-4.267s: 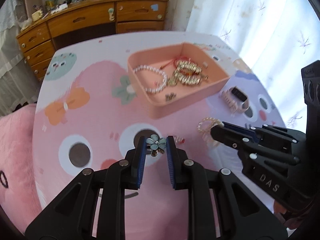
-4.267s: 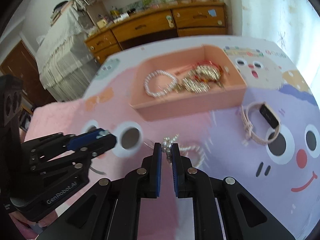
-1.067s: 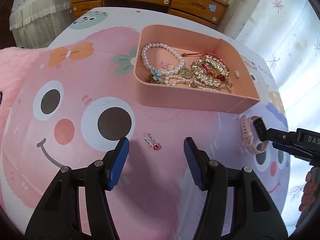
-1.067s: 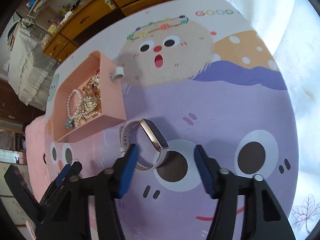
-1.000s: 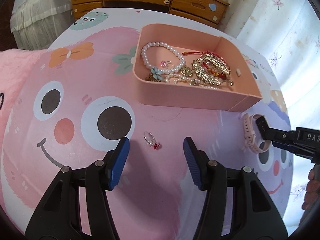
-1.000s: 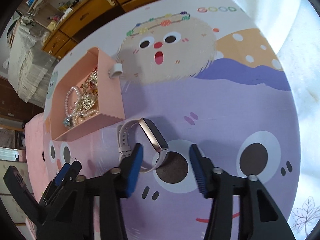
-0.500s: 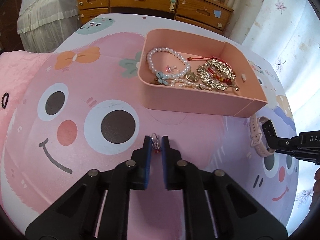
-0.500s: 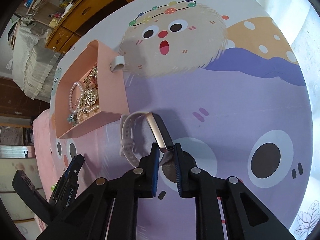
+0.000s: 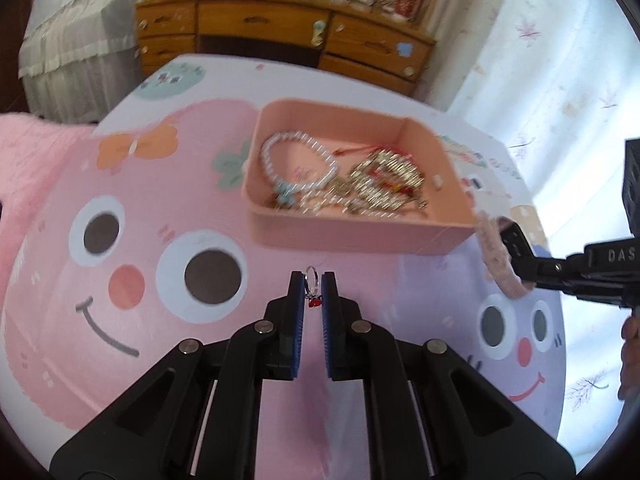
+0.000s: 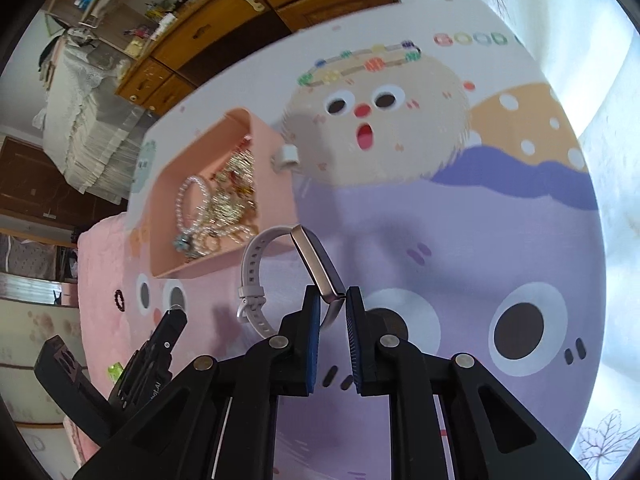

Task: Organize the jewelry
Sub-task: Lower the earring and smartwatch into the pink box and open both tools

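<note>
Ring and watch both pinched, bound for the tray

The ring (image 9: 312, 280) sits clamped at the left gripper (image 9: 312, 286) tips, just short of the pink tray (image 9: 360, 236); the right gripper (image 10: 333, 300) is closed on the watch (image 10: 316, 268) beside it. Carry each over the wall before releasing, ring first, to keep its shallow hold.

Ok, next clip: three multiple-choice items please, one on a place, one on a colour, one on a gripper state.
1. Where is the pearl bracelet?
A in the tray
B on the dresser
C in the right gripper

2. What colour is the tray?
A green
B pink
C black

3. What is the left gripper doing?
A gaping wide, empty
B shut on the ring
C gripping the tray's rim

Key: 1 A, it lies among the jewelry inside the walls. 2 B, its walls are peach-pink. 3 B, the ring sits pinched between the fingers.
</note>
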`<action>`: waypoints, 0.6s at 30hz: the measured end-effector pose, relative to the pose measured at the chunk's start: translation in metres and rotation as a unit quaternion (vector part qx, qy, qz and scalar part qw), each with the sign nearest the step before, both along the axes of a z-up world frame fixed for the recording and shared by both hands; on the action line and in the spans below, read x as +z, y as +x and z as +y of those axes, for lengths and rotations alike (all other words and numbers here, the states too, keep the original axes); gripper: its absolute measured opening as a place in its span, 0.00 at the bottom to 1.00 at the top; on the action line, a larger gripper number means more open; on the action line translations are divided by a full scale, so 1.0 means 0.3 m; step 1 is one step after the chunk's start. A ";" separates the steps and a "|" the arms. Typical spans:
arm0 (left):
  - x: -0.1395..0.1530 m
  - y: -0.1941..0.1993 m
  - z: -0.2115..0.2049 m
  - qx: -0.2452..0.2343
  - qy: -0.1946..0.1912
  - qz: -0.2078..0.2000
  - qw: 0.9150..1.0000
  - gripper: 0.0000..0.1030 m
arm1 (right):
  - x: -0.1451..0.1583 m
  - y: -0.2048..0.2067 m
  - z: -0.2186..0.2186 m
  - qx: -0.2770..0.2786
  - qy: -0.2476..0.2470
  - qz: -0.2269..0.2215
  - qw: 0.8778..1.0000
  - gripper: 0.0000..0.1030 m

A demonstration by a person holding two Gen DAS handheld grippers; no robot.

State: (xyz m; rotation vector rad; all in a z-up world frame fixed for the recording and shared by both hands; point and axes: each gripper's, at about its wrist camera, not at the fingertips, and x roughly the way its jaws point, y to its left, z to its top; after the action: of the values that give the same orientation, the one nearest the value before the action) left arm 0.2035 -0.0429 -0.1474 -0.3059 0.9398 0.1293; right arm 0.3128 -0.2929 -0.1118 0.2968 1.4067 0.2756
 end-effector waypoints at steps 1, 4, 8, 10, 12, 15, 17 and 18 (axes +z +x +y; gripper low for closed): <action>0.015 0.001 -0.005 -0.005 0.003 -0.005 1.000 0.06 | 0.022 0.002 0.000 0.002 0.002 -0.007 1.000 0.13; 0.073 0.007 -0.015 -0.019 0.002 -0.033 0.999 0.06 | 0.074 0.012 0.003 0.005 0.007 -0.027 1.000 0.13; 0.151 0.023 -0.015 -0.025 -0.006 -0.064 0.998 0.06 | 0.127 0.033 0.024 0.006 0.026 -0.044 0.999 0.13; 0.186 0.040 -0.014 -0.027 -0.002 -0.080 0.996 0.06 | 0.142 0.044 0.032 0.004 0.037 -0.047 0.998 0.13; 0.212 0.062 -0.012 -0.026 0.003 -0.093 0.995 0.06 | 0.149 0.056 0.047 0.001 0.047 -0.048 0.998 0.13; 0.238 0.090 -0.002 -0.023 0.006 -0.108 0.994 0.06 | 0.156 0.075 0.079 0.001 0.061 -0.056 0.997 0.13; 0.246 0.114 0.004 -0.020 0.011 -0.112 0.993 0.06 | 0.158 0.087 0.098 0.002 0.071 -0.061 0.996 0.13; 0.249 0.130 0.007 -0.019 0.015 -0.108 0.994 0.06 | 0.159 0.094 0.107 0.003 0.075 -0.065 0.995 0.13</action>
State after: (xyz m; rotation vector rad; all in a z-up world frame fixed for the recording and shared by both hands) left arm 0.2426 -0.0407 -0.0727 -0.2688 0.7277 0.0727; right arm 0.3409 -0.2607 -0.0641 0.3922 1.2614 0.4000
